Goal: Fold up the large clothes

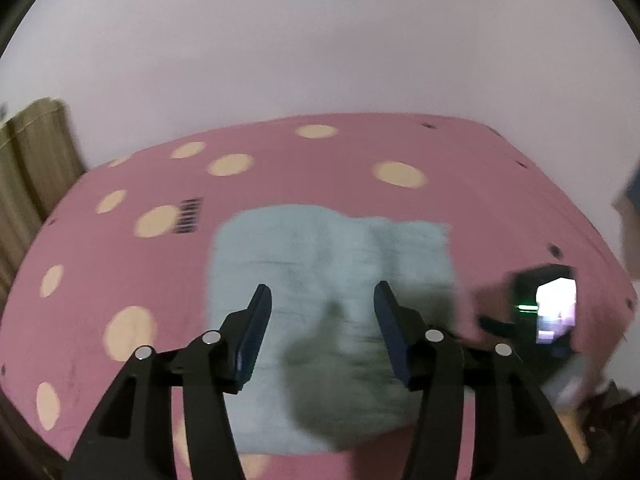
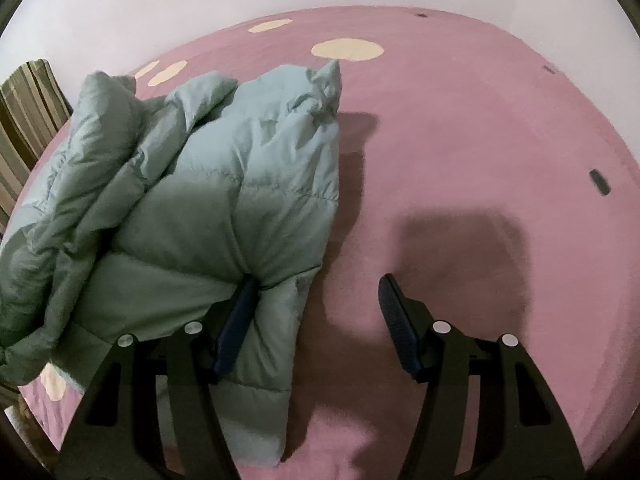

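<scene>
The pale blue-green puffer jacket (image 2: 208, 184) lies bunched in a thick bundle on the pink bedspread (image 2: 460, 120) with its cream spots, toward the near side of the bed and well short of the white wall (image 1: 320, 40) at the far side. In the left wrist view the left gripper (image 1: 322, 300) hangs above the jacket (image 1: 328, 280) with its jaws spread and nothing between them; that picture is smeared, so finer detail of the cloth below is hard to read. In the right wrist view the right gripper (image 2: 316, 288) also stands spread: its left finger (image 2: 238, 320) touches or digs into the jacket's near right edge, while the other finger (image 2: 400, 320) stands over bare bedspread, so nothing is pinched. The right gripper's body (image 1: 548, 308) shows in the left view just right of the bundle. Judging by this, a fold seems to be laid and both grippers let go, with the jacket lumpy, the upper layers slumped to the left. The next move probably calls for picking a fresh edge or corner, closing firmly on the padded, slippery-looking cloth, and carrying it across so that the bundle gets flatter and squarer.
</scene>
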Tool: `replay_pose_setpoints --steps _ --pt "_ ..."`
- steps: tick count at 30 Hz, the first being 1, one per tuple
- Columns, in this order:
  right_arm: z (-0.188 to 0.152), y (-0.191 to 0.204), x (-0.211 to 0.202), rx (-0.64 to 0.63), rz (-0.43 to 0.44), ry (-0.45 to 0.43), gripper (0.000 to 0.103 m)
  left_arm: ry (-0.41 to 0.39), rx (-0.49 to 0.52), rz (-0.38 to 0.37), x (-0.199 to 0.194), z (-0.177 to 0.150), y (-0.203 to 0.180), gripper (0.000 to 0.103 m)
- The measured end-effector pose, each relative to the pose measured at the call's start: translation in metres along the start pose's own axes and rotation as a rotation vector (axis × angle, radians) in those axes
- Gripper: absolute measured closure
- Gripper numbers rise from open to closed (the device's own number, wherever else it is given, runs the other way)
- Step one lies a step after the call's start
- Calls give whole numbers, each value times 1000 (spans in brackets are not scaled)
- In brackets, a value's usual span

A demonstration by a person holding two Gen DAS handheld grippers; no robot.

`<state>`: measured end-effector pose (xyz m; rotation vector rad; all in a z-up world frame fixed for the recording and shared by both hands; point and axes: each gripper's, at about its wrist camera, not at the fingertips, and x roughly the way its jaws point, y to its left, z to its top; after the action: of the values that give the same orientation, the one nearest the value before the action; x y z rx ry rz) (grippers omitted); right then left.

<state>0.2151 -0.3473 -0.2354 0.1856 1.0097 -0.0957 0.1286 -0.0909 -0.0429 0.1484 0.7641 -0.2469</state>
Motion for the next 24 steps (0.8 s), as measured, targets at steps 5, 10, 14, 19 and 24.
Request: replay_pose_setpoints --steps 5,10,14,19,24 --pt "1 10 -48 17 -5 -75 41 48 -96 87 32 -9 66 47" --pt "16 44 -67 22 92 -108 33 98 -176 114 64 -27 110 46" --pt "15 77 -60 9 140 -76 30 124 -215 94 77 -38 126 46" --pt "7 103 -47 9 150 -20 30 135 -214 48 85 -45 129 46" --pt "7 101 -66 43 155 -62 30 139 -235 16 90 -49 133 46"
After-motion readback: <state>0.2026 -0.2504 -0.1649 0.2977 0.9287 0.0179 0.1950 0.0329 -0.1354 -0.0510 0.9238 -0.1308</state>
